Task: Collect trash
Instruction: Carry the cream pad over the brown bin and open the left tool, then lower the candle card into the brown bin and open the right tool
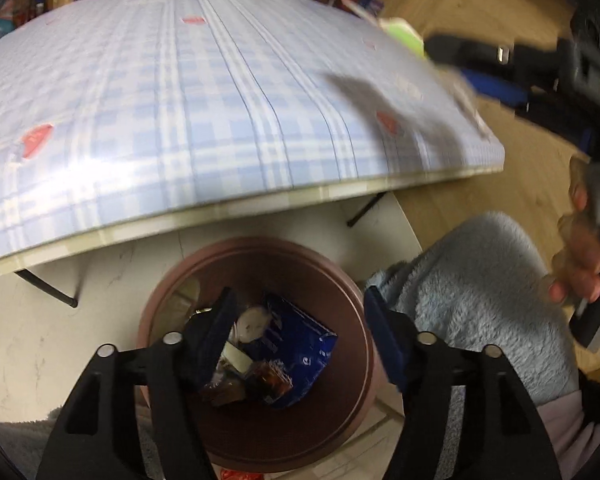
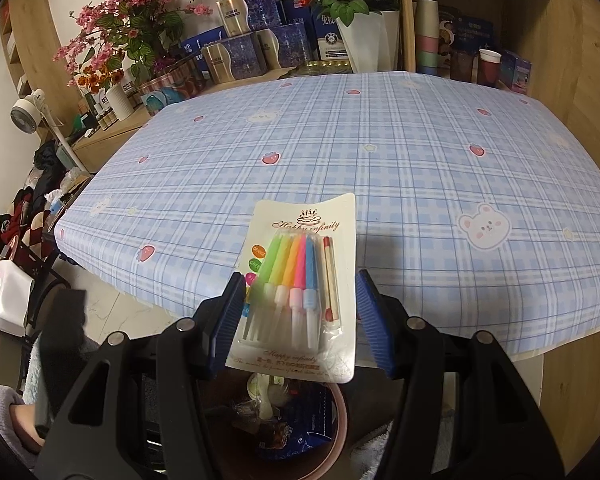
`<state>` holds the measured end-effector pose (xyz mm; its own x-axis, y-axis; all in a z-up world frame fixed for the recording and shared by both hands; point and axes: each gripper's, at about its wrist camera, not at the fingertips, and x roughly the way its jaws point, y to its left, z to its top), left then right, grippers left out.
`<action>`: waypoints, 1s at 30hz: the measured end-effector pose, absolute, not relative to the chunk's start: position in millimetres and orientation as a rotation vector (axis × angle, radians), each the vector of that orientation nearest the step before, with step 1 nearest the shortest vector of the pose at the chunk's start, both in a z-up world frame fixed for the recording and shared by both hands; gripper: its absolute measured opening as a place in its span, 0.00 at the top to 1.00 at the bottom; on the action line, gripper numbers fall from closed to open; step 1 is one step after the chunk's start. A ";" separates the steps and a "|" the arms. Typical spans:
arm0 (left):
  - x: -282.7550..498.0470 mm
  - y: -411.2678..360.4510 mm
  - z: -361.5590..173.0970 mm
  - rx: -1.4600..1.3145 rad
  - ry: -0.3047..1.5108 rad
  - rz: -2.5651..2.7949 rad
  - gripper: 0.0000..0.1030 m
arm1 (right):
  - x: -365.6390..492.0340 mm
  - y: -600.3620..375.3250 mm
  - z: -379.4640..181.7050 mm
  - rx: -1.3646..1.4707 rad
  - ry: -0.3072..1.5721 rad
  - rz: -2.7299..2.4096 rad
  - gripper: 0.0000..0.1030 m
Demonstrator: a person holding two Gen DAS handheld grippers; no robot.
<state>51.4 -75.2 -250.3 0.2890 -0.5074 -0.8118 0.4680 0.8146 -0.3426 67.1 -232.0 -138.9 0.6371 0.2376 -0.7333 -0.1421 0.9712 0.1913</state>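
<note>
Hovering low centre – left gripper (image 1: 300,332) spread over bin (image 1: 352,292) | right gripper (image 2: 300,312) spread around candle pack (image 2: 300,288) – contact unclear

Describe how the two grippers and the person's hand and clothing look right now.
Both the left gripper and right gripper have black angular linkage arms with silver round pivot pins and dark blue ribbed pads. The hand is bare; fluffy light-blue clothing sits beside it.

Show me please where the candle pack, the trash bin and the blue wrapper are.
candle pack (image 2: 300,280), right wrist view, on the coloured candles.
trash bin (image 1: 260,250), left wrist view, on the far rim.
blue wrapper (image 1: 304,344), left wrist view, on its flat face.
</note>
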 end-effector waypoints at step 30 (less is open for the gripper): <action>11.6 55.0 -173.1 -0.159 0.738 -0.095 0.06 | 15.5 -168.6 -183.6 0.009 0.998 0.380 0.44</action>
